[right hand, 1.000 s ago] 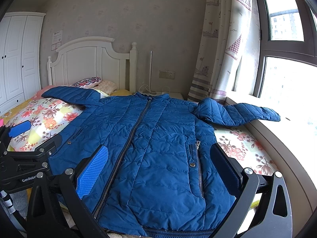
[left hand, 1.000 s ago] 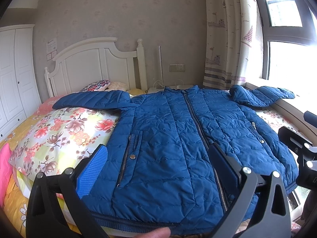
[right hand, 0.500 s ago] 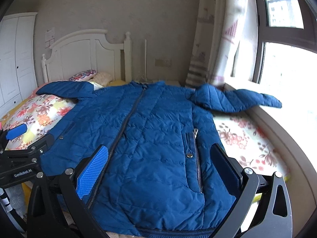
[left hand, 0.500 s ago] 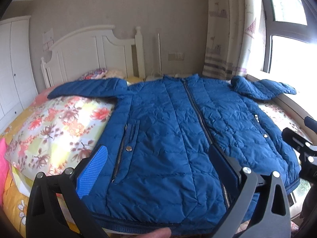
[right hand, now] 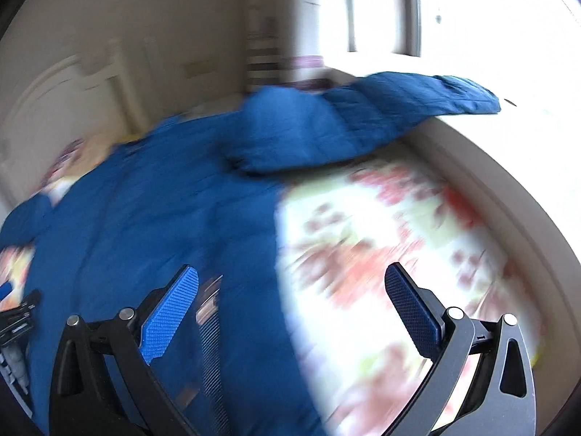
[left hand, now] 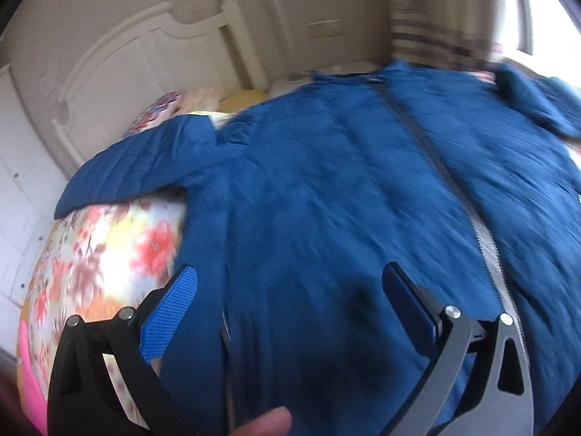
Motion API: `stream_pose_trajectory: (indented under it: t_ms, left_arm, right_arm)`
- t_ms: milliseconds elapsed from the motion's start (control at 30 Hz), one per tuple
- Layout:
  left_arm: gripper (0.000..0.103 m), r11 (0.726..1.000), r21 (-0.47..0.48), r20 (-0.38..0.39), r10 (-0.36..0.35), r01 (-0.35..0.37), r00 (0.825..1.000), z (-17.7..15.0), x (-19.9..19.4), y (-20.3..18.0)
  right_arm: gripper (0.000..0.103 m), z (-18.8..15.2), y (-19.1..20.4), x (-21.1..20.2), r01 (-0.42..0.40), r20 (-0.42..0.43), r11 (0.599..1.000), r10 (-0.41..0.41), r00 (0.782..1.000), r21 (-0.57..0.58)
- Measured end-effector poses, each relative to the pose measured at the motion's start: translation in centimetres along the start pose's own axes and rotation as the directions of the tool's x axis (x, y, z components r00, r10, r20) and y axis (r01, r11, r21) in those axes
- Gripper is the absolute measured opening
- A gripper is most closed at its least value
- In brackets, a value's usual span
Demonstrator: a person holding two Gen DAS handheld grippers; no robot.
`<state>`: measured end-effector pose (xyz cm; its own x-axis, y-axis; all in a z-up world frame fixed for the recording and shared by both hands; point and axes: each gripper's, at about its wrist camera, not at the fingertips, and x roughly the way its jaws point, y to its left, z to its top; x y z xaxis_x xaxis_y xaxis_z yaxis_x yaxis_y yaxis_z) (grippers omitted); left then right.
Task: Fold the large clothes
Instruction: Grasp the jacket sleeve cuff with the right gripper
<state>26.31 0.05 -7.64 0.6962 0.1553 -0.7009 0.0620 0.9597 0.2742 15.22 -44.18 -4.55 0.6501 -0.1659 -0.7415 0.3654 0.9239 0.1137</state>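
Note:
A large blue quilted jacket (left hand: 345, 189) lies face up and zipped on the bed, sleeves spread to both sides. My left gripper (left hand: 290, 287) hovers open over its left front panel, near the side seam, nothing between its fingers. In the right wrist view the jacket (right hand: 163, 218) fills the left half, and its right sleeve (right hand: 381, 109) stretches onto the window ledge. My right gripper (right hand: 290, 287) is open above the jacket's right edge, where blue fabric meets the floral sheet (right hand: 392, 247). Both views are blurred by motion.
A white headboard (left hand: 152, 69) and pillows (left hand: 163, 105) stand at the far end of the bed. The floral bedding (left hand: 101, 247) shows left of the jacket. A window ledge (right hand: 508, 189) runs along the right side. A fingertip (left hand: 265, 421) shows at the bottom edge.
Both grippers have moved forward and down toward the jacket. The left swung toward the left side, the right toward the right edge and sleeve. Both stay open.

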Motion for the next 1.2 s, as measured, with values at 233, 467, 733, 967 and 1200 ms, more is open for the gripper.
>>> stream_pose_trajectory:
  t_ms: [233,467,733,967,1200]
  left_arm:
    - [0.101,0.967,-0.234,-0.129,-0.134,0.102,0.982,2.0,7.5,4.7]
    - [0.101,0.96,-0.254,-0.148,-0.159,0.118,0.976,1.7,7.8,4.9]
    - [0.101,0.957,-0.261,-0.151,-0.173,0.129,0.973,1.9,8.0,5.2]
    - [0.101,0.952,-0.274,-0.138,-0.183,0.14,0.973,1.9,7.9,5.2]
    - [0.101,0.949,-0.28,-0.13,-0.188,0.146,0.973,1.7,7.7,5.4]
  right_arm:
    - [0.095,8.2,-6.3,7.1,0.071,0.013,0.981,-0.074,0.997,0.178]
    - [0.068,12.1,-9.9,12.6,0.062,0.026,0.93,-0.076,0.997,0.362]
    - [0.018,13.6,-4.2,8.9,-0.112,0.277,0.977,0.058,0.959,0.182]
    - [0.018,10.1,14.9,6.2,-0.247,0.163,0.871,0.342,0.925,-0.425]
    - [0.044,3.0,21.7,12.2,-0.222,-0.128,0.749,0.182,0.975,-0.625]
